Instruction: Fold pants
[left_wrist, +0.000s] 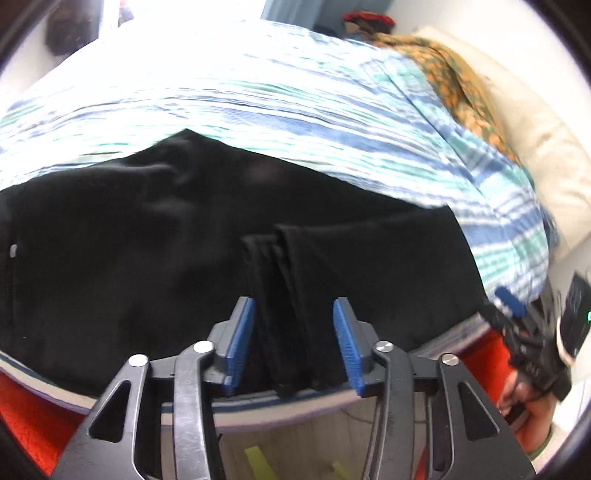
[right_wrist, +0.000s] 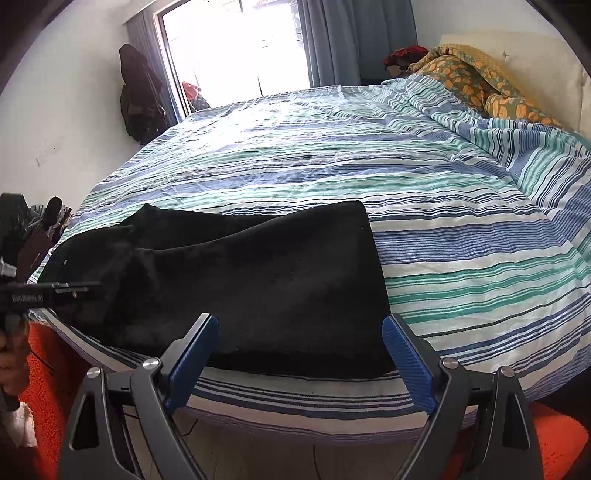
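Black pants (right_wrist: 236, 280) lie on the striped bedspread (right_wrist: 424, 206), along the near edge of the bed; in the right wrist view they fill the frame from 9 o'clock to centre, with a straight edge on their right side. Left gripper (left_wrist: 293, 341): jaws spread, blue pads (left_wrist: 239, 343) either side of a folded band of the black fabric that rises between them; the pads do not appear to press on it. The left wrist view is motion-blurred, so contact cannot be confirmed. Right gripper (right_wrist: 301, 363): jaws spread wide, hovering at the near edge of the pants, nothing between the pads; the right pad (right_wrist: 408, 363) sits just beside the pants' right corner. A floral blanket (right_wrist: 476, 85) lies bunched at 1 o'clock on the far side of the bed. An orange rug (right_wrist: 557, 439) shows on the floor at 5 o'clock.
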